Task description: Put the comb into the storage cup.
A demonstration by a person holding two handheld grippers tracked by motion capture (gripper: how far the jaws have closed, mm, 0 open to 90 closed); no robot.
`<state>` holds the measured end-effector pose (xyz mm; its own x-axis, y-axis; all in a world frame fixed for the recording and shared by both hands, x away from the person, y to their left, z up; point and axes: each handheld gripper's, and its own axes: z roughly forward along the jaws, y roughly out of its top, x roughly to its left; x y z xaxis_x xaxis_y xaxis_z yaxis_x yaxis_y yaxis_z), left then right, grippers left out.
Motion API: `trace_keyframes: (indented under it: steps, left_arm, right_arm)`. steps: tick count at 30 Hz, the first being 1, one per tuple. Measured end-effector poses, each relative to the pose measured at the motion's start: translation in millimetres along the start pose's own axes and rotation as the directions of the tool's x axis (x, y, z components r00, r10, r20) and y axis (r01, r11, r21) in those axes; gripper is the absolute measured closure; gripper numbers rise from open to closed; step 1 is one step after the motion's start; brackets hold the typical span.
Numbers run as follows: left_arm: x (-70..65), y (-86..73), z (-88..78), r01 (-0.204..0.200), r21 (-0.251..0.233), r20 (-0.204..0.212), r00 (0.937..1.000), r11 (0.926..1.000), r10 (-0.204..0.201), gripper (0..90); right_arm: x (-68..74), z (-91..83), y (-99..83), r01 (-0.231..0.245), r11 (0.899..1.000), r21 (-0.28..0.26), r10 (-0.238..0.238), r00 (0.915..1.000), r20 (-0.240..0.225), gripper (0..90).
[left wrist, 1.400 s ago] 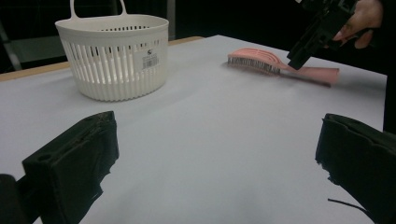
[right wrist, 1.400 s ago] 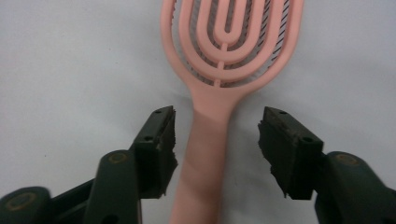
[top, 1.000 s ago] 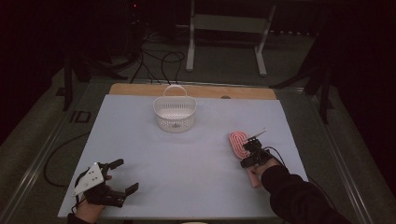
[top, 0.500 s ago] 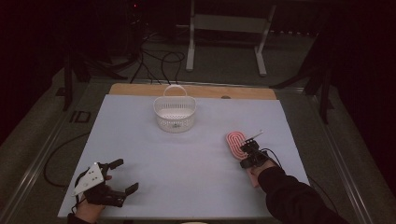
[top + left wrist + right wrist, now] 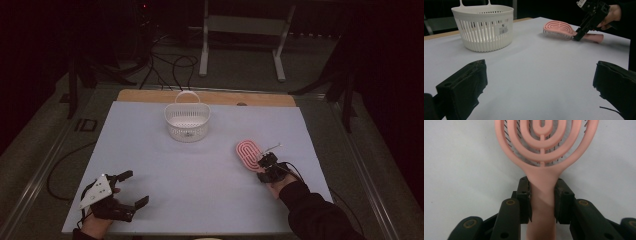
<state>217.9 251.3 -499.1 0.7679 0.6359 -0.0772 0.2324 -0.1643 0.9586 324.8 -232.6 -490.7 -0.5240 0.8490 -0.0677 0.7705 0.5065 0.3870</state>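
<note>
Hairbrush [image 5: 248, 154], pink, lies flat on the white counter [image 5: 200, 170], bristles down, ringed open-work back facing up. Landmark: white slatted basket [image 5: 187, 121], standing upright toward the far middle of the counter, its handle loop at the far rim.

Brush sits well apart from the basket, nearer the person and off toward the person's right hand. Its head points roughly toward the basket side; its handle runs away from the basket toward the near right edge.

Right tool [image 5: 265, 163] is at the brush handle, on the side of the brush away from the basket. In the right gripper view the neck of the hairbrush [image 5: 541, 192] lies between the two black jaws, both pads pressed against its sides just below the head. Jaws have just been closing and now clamp the handle. Brush rests on the counter, not lifted. In the left gripper view the right tool [image 5: 580, 35] comes down steeply onto the handle, hand behind it, with the hairbrush [image 5: 559, 28] to the right of the basket [image 5: 482, 27].

Left tool [image 5: 131, 189] rests at the near left of the counter, far from the basket and farther yet from the brush. Jaws stand wide apart, nothing between them; bare counter [image 5: 536, 75] shows in the gap. Grey three-cornered plate on top of it, hand underneath.

Basket contents: cannot tell.
</note>
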Motion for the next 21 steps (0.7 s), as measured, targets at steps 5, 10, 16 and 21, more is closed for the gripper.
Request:
trace_keyframes:
  steps: [5,10,16,21]
  left_arm:
    - [0.2,-0.2,0.6,-0.001,0.004,0.002,1.0,1.0,0.001,0.1]
    - [0.2,-0.3,0.5,-0.002,0.004,0.002,1.0,1.0,0.002,0.1]
    - [0.0,-0.4,0.8,-0.001,0.005,0.002,1.0,1.0,0.001,0.1]
    - [0.1,-0.3,1.0,0.0,0.005,0.002,1.0,1.0,0.0,0.1]
  right_arm:
    - [-6.9,-8.7,3.3,-0.017,0.997,-0.07,0.016,0.9997,-0.016,70.5]
    - [-12.3,-16.2,7.3,-0.037,0.99,-0.136,0.031,0.9983,-0.048,70.5]
    - [-12.0,-22.4,10.4,-0.041,0.981,-0.19,0.027,0.9969,-0.074,70.6]
    - [-5.2,-25.6,11.7,-0.021,0.97,-0.243,-0.001,0.9956,-0.094,70.5]
